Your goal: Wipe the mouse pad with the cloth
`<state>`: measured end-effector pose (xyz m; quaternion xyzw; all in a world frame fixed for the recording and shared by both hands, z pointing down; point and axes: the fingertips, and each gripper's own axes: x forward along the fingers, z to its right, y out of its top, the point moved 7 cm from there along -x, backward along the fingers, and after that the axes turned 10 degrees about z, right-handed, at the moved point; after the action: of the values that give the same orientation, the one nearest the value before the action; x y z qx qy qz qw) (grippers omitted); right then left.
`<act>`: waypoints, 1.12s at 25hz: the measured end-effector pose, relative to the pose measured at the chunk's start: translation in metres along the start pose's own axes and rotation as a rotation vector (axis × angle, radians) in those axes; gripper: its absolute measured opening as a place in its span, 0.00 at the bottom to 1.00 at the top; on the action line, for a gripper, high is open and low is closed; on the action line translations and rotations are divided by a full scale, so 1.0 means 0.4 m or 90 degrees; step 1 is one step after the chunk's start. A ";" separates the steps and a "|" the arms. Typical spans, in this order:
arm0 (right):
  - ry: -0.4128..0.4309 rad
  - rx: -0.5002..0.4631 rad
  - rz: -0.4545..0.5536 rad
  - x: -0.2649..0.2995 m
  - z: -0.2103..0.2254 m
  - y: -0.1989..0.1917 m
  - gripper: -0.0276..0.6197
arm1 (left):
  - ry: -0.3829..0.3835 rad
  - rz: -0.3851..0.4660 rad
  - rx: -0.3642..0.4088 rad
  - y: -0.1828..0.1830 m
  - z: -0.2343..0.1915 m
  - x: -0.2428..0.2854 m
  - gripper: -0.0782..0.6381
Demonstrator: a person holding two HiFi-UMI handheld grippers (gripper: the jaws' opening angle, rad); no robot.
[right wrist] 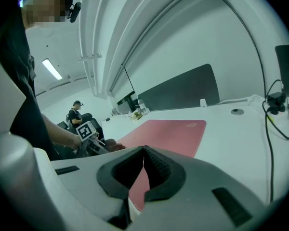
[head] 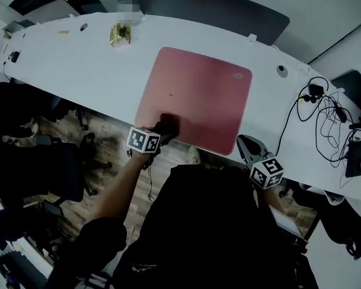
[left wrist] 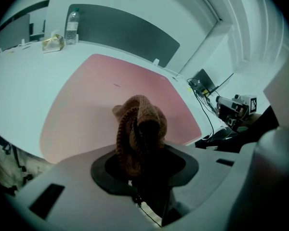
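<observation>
A pink mouse pad (head: 195,98) lies on the white desk (head: 78,65), reaching its near edge. My left gripper (head: 159,132) is shut on a bunched brown knitted cloth (left wrist: 137,129), which rests on the pad's near left corner (head: 166,125). In the left gripper view the pad (left wrist: 101,95) spreads out ahead of the cloth. My right gripper (head: 248,146) hovers at the desk's near edge beside the pad's near right corner, its jaws shut with nothing between them (right wrist: 143,165). The right gripper view shows the pad (right wrist: 166,131) and the left gripper (right wrist: 89,136) beyond.
A crumpled yellow wrapper (head: 119,34) and a water bottle (left wrist: 71,27) sit at the desk's far left. Black cables and a charger (head: 325,110) lie at the right. A dark divider panel (head: 204,8) runs along the back. Office chairs (head: 24,161) stand below the desk edge.
</observation>
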<state>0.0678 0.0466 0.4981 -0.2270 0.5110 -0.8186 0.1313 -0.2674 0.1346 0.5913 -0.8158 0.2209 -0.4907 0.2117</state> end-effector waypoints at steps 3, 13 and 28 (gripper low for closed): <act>0.008 -0.004 -0.003 0.006 -0.005 0.001 0.08 | 0.020 0.003 -0.005 0.000 -0.038 -0.023 0.31; 0.005 -0.005 -0.010 0.017 -0.004 0.004 0.08 | 0.092 0.012 -0.018 0.007 -0.170 -0.108 0.31; 0.007 -0.010 -0.009 0.058 -0.011 0.015 0.08 | 0.229 0.034 -0.032 0.033 -0.304 -0.215 0.30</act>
<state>0.0455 0.0371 0.4967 -0.2270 0.5166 -0.8167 0.1207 -0.4144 0.1572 0.5755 -0.7140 0.2892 -0.6169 0.1613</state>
